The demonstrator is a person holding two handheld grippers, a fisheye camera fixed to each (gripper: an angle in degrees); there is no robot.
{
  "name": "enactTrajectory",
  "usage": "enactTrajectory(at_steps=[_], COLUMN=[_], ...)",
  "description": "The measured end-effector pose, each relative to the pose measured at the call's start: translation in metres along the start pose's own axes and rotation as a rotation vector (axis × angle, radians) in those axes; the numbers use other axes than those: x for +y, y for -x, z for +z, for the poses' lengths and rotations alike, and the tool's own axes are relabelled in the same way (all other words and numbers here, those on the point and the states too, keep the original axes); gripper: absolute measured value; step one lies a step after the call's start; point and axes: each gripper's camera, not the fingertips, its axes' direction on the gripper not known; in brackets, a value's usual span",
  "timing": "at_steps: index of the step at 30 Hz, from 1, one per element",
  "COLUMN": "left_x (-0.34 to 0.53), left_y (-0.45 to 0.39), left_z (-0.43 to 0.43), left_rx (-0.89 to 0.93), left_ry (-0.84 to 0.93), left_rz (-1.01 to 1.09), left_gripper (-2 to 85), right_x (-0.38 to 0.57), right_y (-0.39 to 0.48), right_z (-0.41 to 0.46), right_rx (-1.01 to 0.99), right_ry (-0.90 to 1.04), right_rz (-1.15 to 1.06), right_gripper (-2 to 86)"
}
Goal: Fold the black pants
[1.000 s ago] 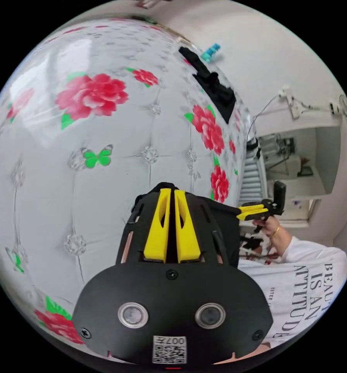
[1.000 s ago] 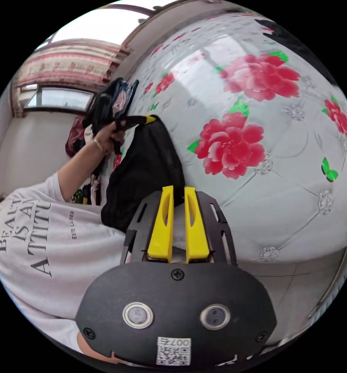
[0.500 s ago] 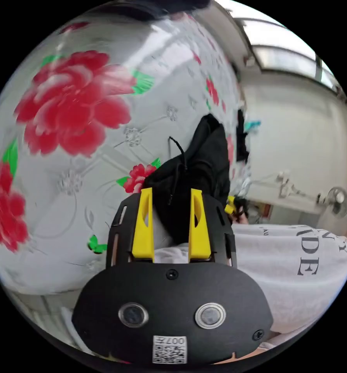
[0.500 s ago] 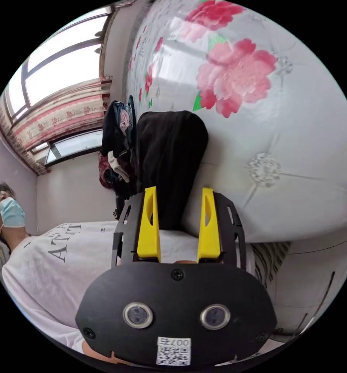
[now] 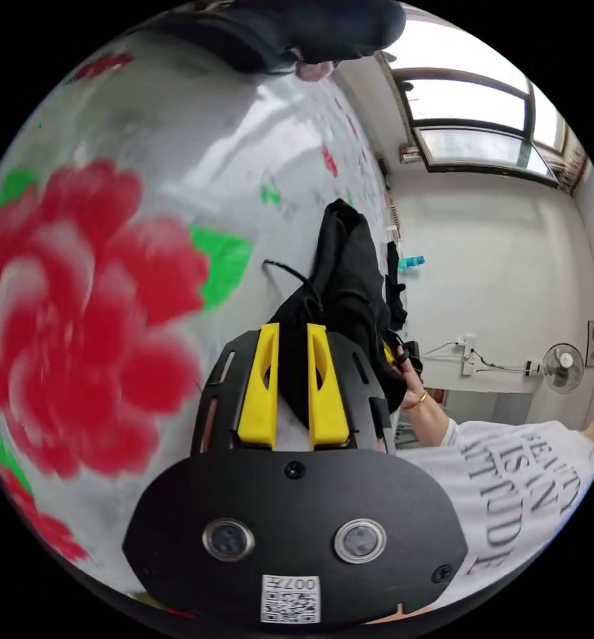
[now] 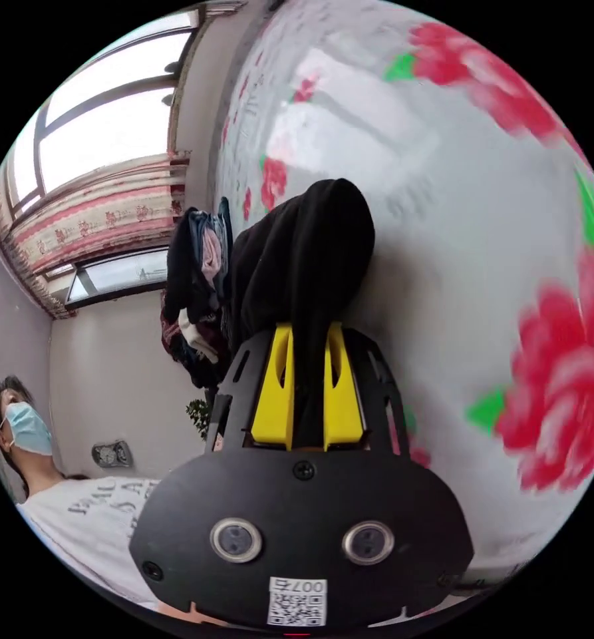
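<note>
Left gripper: your fingers are closing tight on the near edge of the black pants, drawstring trailing loose beside them. The pants are lying bunched on the floral bed, near its edge. Right gripper: your fingers are clamping a dark fold of the same pants, with the clothes pile sitting just behind. You're likely lifting for a fold: keep both grips level, pull the edge taut between them, and keep the drawstring tucked in.
</note>
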Motion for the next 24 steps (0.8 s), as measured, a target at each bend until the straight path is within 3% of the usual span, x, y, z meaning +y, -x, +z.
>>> enactTrajectory(at_steps=[6,8,13,17,21,24], left_x=[-0.165,-0.212,-0.191,-0.090,0.011,0.084], left_y=[-0.044,-0.073,-0.130,-0.120,-0.107,-0.114], left_z=[0.030,0.038,0.046,0.044,0.046,0.058], left_rx=[-0.199,-0.358,-0.673,-0.794,-0.840,-0.843], left_ry=[-0.233,-0.282,-0.370,-0.302,-0.073,0.126], left_rz=[0.079,0.160,0.434,0.490,0.399,0.377], left_gripper=[4.7,2.8,-0.7,-0.9,-1.0,-1.0], right_x=[-0.168,-0.220,-0.273,-0.200,-0.054,0.054], right_y=[0.092,0.119,0.190,0.221,0.210,0.190], right_z=[0.102,0.133,0.185,0.212,0.247,0.262], right_rx=[0.088,0.124,0.314,0.566,0.599,0.643], right_ry=[-0.143,-0.133,-0.140,-0.111,0.243,0.504], right_rz=[-0.130,-0.186,-0.394,-0.723,-1.049,-1.159], right_gripper=[3.8,4.3,4.8,5.2,5.9,6.3])
